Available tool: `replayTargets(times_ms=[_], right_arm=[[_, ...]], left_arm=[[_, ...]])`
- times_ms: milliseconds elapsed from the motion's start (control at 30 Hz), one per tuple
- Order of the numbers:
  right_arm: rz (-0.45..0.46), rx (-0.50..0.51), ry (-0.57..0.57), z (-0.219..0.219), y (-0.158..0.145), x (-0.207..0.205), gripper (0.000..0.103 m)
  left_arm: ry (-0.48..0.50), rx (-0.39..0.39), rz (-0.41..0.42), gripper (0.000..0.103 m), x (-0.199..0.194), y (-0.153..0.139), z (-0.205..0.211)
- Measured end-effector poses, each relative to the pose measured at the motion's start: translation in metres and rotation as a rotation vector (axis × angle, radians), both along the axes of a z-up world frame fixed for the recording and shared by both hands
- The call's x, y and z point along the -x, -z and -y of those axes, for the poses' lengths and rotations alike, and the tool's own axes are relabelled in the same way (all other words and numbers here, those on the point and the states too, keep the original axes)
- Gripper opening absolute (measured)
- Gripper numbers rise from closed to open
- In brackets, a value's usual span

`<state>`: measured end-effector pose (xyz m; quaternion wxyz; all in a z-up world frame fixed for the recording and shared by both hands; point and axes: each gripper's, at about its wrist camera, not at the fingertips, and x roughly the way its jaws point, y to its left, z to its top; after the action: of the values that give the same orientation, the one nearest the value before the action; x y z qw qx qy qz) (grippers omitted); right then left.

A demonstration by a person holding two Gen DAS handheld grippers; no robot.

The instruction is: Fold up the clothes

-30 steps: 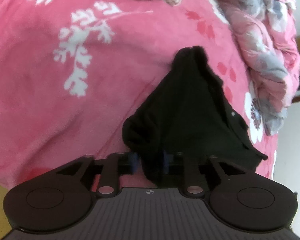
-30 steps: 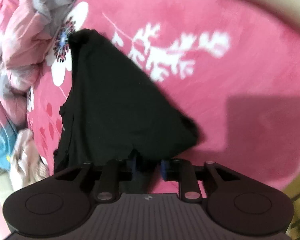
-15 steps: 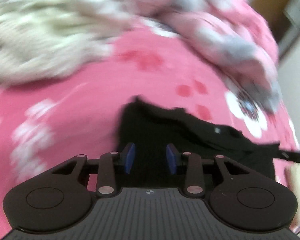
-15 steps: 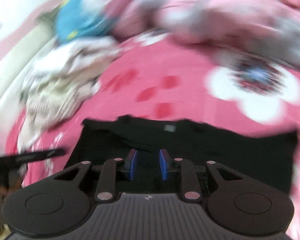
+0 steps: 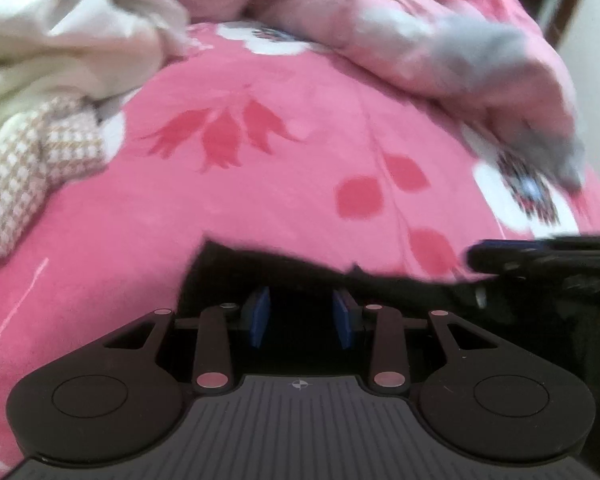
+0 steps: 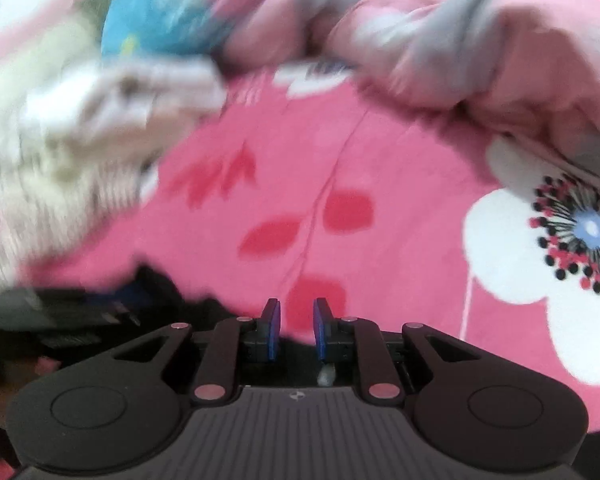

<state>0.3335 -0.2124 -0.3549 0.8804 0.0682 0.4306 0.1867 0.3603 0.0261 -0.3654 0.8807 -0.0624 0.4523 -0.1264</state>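
Two grippers we hold over the black garment [image 5: 300, 276] on the pink floral bedspread [image 5: 300, 140]; left gripper [image 5: 302, 320] released above it; right gripper [image 6: 296, 330] closing, nothing between its pads.

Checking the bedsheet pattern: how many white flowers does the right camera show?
2. One large white flower sits at the right, by the rumpled quilt; a smaller, blurred flower peeks out top centre under the quilt's edge. Clothes and quilt may hide others.

The garment [image 5: 292, 276] lies on the bedspread [image 5: 300, 152], clothes pile [image 5: 60, 40] far left, quilt [image 5: 440, 40] far right.
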Motion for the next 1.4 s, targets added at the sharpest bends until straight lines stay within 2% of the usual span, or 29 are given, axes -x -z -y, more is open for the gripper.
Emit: replayTargets(times_ms=[67, 167, 267, 333, 367, 433, 567, 667, 733, 833, 933, 1033, 1167, 1267, 1367, 1400], right_arm=[[0.015, -0.057, -0.027, 0.007, -0.012, 0.011, 0.019], [-0.051, -0.077, -0.199, -0.006, -0.012, 0.03, 0.019], [-0.093, 0.032, -0.28, -0.027, 0.008, 0.033, 0.019], [-0.095, 0.078, -0.228, -0.032, 0.026, 0.019, 0.019], [-0.094, 0.065, -0.173, -0.029, 0.032, 0.007, 0.018], [-0.07, -0.034, -0.074, -0.021, 0.036, -0.013, 0.018], [-0.022, -0.111, 0.034, -0.007, 0.021, -0.023, 0.019], [-0.062, -0.161, 0.057, 0.017, 0.003, -0.001, 0.02], [-0.1, -0.131, 0.067, 0.033, -0.006, 0.022, 0.02], [-0.125, -0.03, 0.125, 0.067, -0.021, 0.059, 0.02], [-0.145, 0.037, 0.256, 0.115, -0.027, 0.077, 0.021], [-0.162, 0.041, 0.34, 0.151, -0.014, 0.07, 0.021], [-0.15, 0.023, 0.414, 0.182, 0.018, 0.04, 0.017], [-0.127, -0.043, 0.534, 0.203, 0.006, 0.044, 0.019], [-0.111, 0.021, 0.597, 0.207, -0.014, 0.064, 0.019], [-0.123, 0.01, 0.609, 0.209, -0.02, 0.072, 0.02]], left_arm=[[-0.038, 0.024, -0.007, 0.034, -0.005, 0.002, -0.005], [-0.082, 0.06, -0.019, 0.034, -0.009, 0.005, -0.012], [-0.095, 0.068, -0.02, 0.034, -0.01, 0.005, -0.014], [-0.096, 0.062, -0.019, 0.034, -0.009, 0.004, -0.014], [-0.096, 0.058, -0.018, 0.034, -0.008, 0.004, -0.014], [-0.101, 0.052, -0.018, 0.034, -0.007, 0.003, -0.016], [-0.136, 0.054, -0.023, 0.035, -0.003, -0.005, -0.025], [-0.188, 0.08, -0.027, 0.04, 0.0, -0.013, -0.038], [-0.223, 0.092, -0.034, 0.044, 0.002, -0.015, -0.048], [-0.264, 0.093, -0.053, 0.046, 0.005, -0.015, -0.058], [-0.288, 0.075, -0.073, 0.047, 0.008, -0.013, -0.064], [-0.307, 0.058, -0.091, 0.047, 0.012, -0.01, -0.067], [-0.311, 0.031, -0.103, 0.047, 0.019, -0.011, -0.069], [-0.303, 0.013, -0.106, 0.049, 0.025, -0.014, -0.071], [-0.305, 0.009, -0.106, 0.051, 0.033, -0.021, -0.076], [-0.311, 0.006, -0.105, 0.051, 0.037, -0.025, -0.079]])
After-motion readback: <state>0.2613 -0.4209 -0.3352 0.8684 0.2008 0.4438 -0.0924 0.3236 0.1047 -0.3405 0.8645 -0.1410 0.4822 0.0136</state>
